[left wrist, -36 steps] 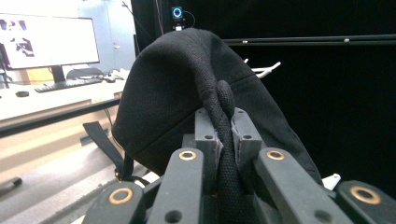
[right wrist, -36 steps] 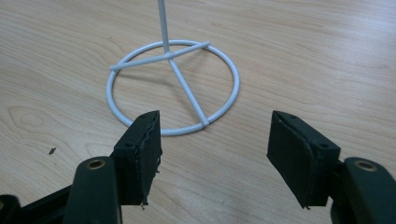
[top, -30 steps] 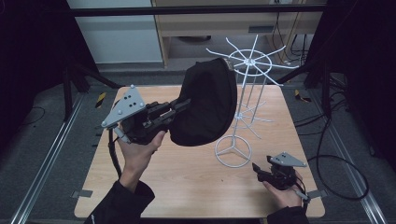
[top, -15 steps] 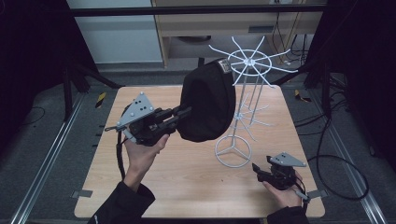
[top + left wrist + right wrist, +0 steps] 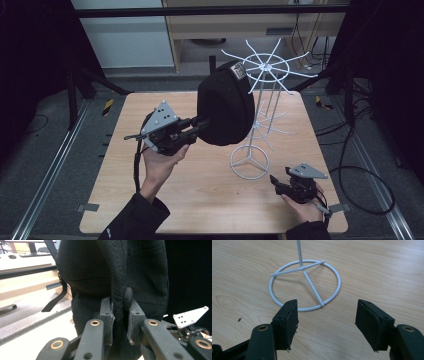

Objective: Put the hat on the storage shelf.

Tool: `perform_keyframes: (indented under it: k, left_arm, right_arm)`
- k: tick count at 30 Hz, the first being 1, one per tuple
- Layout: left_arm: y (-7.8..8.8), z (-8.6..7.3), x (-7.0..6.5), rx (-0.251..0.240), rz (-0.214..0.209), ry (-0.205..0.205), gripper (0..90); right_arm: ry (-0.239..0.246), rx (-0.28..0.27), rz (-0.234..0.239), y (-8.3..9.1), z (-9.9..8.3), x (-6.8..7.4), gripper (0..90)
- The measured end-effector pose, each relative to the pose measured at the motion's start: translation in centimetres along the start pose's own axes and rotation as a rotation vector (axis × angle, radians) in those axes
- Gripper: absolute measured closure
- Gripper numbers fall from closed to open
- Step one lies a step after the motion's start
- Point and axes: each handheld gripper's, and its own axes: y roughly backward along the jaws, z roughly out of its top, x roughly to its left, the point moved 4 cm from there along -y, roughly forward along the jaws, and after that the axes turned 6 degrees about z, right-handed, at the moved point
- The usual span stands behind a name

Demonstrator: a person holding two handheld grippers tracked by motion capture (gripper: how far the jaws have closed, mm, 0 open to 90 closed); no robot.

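A black cap (image 5: 225, 105) hangs beside the top wheel of a white wire rack (image 5: 267, 67), its crown against the spokes. My left gripper (image 5: 197, 125) reaches it from the left and holds its lower edge. In the left gripper view a fold of the cap (image 5: 112, 270) fills the narrow gap of the left gripper (image 5: 119, 315), both pads against it; the jaws have just been opening slightly. My right gripper (image 5: 275, 181) rests low on the table, open and empty, just right of the rack's ring base (image 5: 249, 162). The ring base (image 5: 304, 285) lies ahead of the right gripper (image 5: 325, 322).
The wooden table (image 5: 150, 210) has dark floor and rails (image 5: 50, 165) on both sides. Lower wire arms (image 5: 272, 127) of the rack stick out to the right. A cabinet (image 5: 220, 30) stands beyond the far edge.
My left gripper has carried the cap right and downward, up against the rack's top wheel. The right gripper has stayed where it was.
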Motion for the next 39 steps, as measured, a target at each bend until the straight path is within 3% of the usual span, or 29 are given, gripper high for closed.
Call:
perform_keyframes:
  k: [11,25,33,39]
  left_arm:
    - [-0.4,-0.7,-0.3,0.010,0.016,-0.019,63.7]
    - [2.6,-2.2,0.7,-0.017,0.075,-0.015,42.8]
    - [5.1,-5.3,2.0,0.011,0.118,0.014,40.0]
    - [6.7,-9.5,3.9,0.090,0.175,0.056,38.3]
  right_arm:
    - [0.005,-0.001,-0.001,0.0,0.0,0.0,34.3]
    - [0.000,-0.003,-0.001,0.0,0.0,0.0,33.8]
    - [-0.008,-0.003,-0.002,0.1,0.0,-0.1,33.0]
    - [-0.013,-0.007,-0.009,0.1,-0.1,-0.2,31.5]
